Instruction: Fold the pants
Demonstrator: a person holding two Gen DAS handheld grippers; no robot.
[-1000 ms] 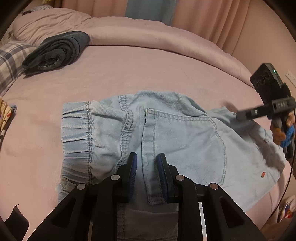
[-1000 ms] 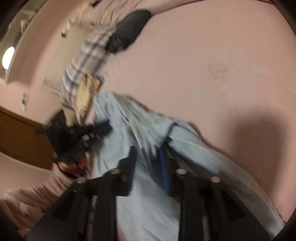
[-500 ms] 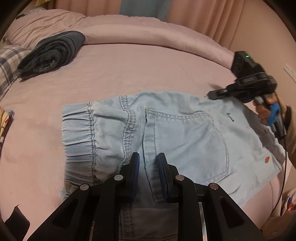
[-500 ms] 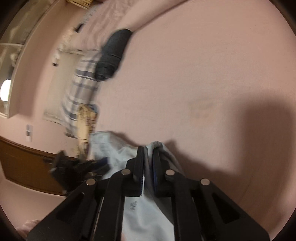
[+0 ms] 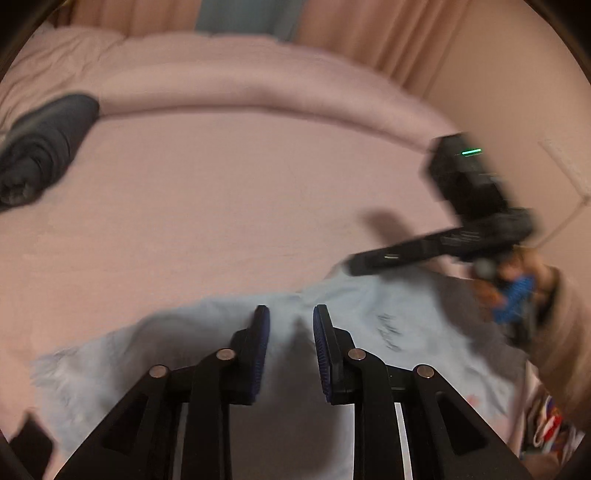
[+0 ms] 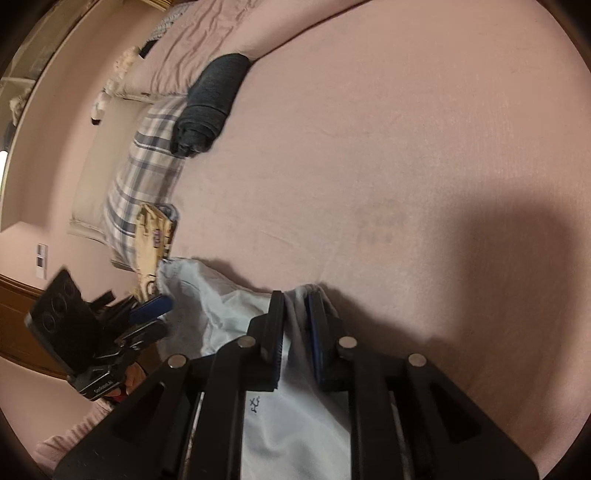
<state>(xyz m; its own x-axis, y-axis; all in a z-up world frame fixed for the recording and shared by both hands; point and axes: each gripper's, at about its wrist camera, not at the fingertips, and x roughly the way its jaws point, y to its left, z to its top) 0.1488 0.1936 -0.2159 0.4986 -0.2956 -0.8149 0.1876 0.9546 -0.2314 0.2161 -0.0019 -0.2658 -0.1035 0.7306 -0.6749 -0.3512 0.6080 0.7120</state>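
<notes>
A fold of the light blue pants point(image 6: 295, 417) is seen between the fingers of the right gripper point(image 6: 295, 306), whose jaws are opening by a small amount; the cloth is bunched between the pads point(image 6: 275, 332) and appears to be touched by them on both sides. In the left wrist view, the left gripper point(image 5: 290, 317) is held low over the pants point(image 5: 406, 332), with a narrow gap between its blue pads point(image 5: 260, 343); pale cloth and a dark crease are seen in that gap (the picture is blurred, so whether the fabric is pinched cannot be told). The pants are spread at the near edge of the pink bed point(image 6: 369, 166), with a small dark embroidered mark showing on them. To the right in that view, the right gripper is gripped by a hand point(image 5: 513, 284) in a pink sleeve point(image 5: 569, 350). Farther off, a rolled dark garment point(image 6: 210, 107) is lying on the bed, partly on a plaid pillow point(image 6: 140, 177). Pink curtains point(image 5: 369, 33) are hung beyond the bed.
</notes>
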